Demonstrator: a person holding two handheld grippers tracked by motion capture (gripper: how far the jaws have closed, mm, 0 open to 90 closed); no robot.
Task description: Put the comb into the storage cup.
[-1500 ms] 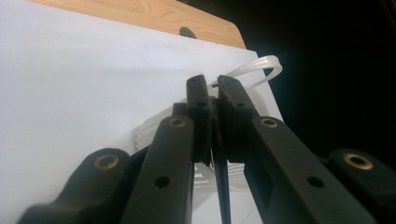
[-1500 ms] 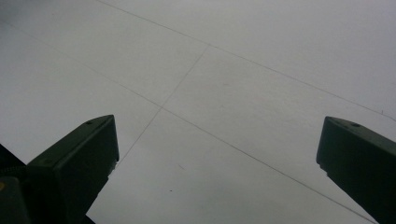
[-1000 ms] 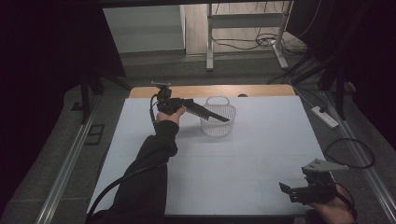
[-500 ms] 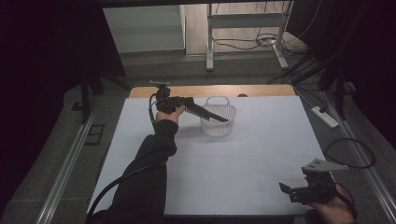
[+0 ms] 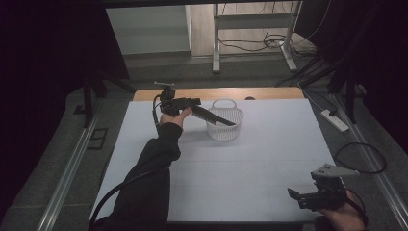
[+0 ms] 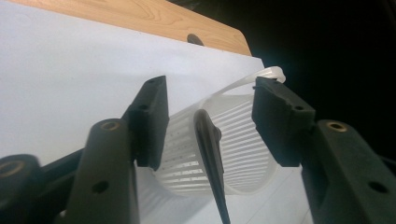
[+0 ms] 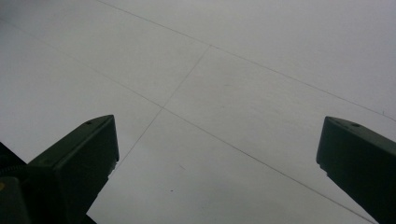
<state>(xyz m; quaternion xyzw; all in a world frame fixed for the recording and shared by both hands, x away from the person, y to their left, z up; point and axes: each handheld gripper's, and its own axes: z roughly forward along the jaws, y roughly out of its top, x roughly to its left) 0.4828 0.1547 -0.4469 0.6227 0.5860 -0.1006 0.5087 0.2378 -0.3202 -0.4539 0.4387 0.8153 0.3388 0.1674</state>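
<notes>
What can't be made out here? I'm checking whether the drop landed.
- Basket floor: high view, hidden by its slatted wall and the left tool.
- Dark thing between the jaws: left gripper view, lower end cut off by the bottom edge.
- Right tool: high view, too small.

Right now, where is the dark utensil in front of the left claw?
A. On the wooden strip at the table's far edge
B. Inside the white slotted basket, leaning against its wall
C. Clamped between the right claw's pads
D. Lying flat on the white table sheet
B: in the left gripper view the dark utensil stands inside the white slotted basket, free between the left claw's open pads.
</notes>
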